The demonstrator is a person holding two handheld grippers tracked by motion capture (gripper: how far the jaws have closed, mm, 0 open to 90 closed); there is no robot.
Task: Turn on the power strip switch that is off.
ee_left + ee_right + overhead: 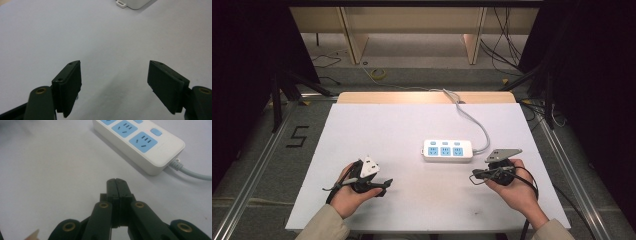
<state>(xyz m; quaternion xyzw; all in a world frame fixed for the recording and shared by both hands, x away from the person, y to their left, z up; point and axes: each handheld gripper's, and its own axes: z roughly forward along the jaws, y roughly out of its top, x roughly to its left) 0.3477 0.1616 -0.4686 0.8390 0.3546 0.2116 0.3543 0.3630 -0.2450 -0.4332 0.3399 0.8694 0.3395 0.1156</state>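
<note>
A white power strip point(447, 150) with three blue sockets lies right of the table's middle, and its grey cable point(473, 121) runs off toward the back edge. My left gripper point(383, 187), held in a hand at the front left, points right with its jaws wide apart. In the left gripper view, my left gripper point(115, 64) has bare table between its pads, and a corner of the power strip point(133, 3) shows far ahead. My right gripper point(475, 175) sits just right of the strip near its front, pointing left. In the right gripper view, my right gripper point(116, 180) is shut on nothing, with the power strip point(140, 143) ahead to the right.
The white table top point(377, 130) has bare room on its left half and along the front. A wooden strip point(422, 97) borders its back edge. Beyond it stand wooden legs point(353, 40) on a grey floor with loose cables point(507, 50). Dark curtains flank both sides.
</note>
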